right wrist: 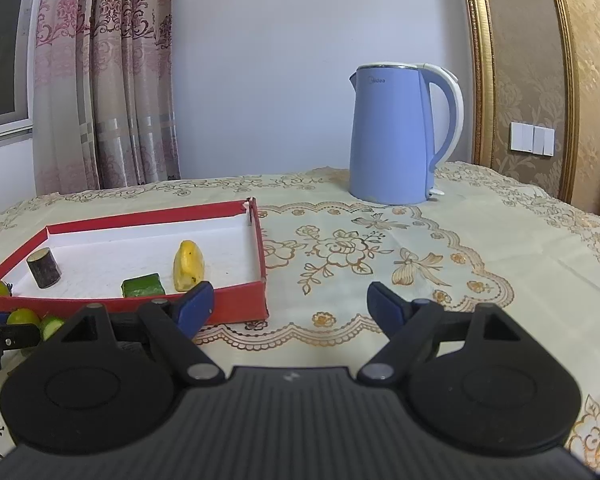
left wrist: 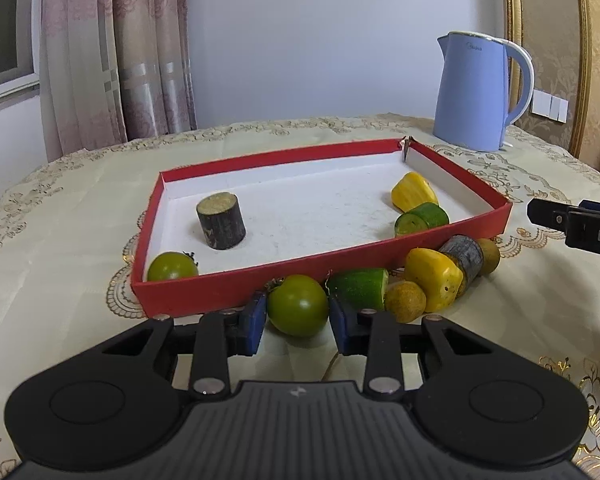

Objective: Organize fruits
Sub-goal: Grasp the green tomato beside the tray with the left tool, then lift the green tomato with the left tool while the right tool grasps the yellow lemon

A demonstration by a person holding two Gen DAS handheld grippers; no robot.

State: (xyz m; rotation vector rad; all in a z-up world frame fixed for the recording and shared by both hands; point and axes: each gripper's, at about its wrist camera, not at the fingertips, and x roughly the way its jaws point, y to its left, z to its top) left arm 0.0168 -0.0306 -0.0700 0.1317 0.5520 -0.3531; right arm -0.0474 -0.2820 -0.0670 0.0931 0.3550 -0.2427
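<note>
A red tray (left wrist: 236, 288) with a white floor holds a dark sugarcane stub (left wrist: 221, 220), a green tomato (left wrist: 172, 267), a yellow fruit (left wrist: 413, 191) and a cucumber piece (left wrist: 422, 219). In front of it lie a cucumber piece (left wrist: 360, 288), a round brown fruit (left wrist: 405, 302), a yellow fruit (left wrist: 434, 278), a grey stub (left wrist: 466, 258) and another brown fruit (left wrist: 490, 255). My left gripper (left wrist: 298, 322) has its blue pads on both sides of a green tomato (left wrist: 298, 306) on the cloth. My right gripper (right wrist: 290, 306) is open and empty, right of the tray (right wrist: 236, 306).
A blue electric kettle (left wrist: 474, 94) stands at the back right of the table, also in the right wrist view (right wrist: 392, 132). The embroidered cream tablecloth (right wrist: 380, 248) covers the table. Curtains hang behind on the left. The right gripper's tip (left wrist: 576, 226) shows at the right edge.
</note>
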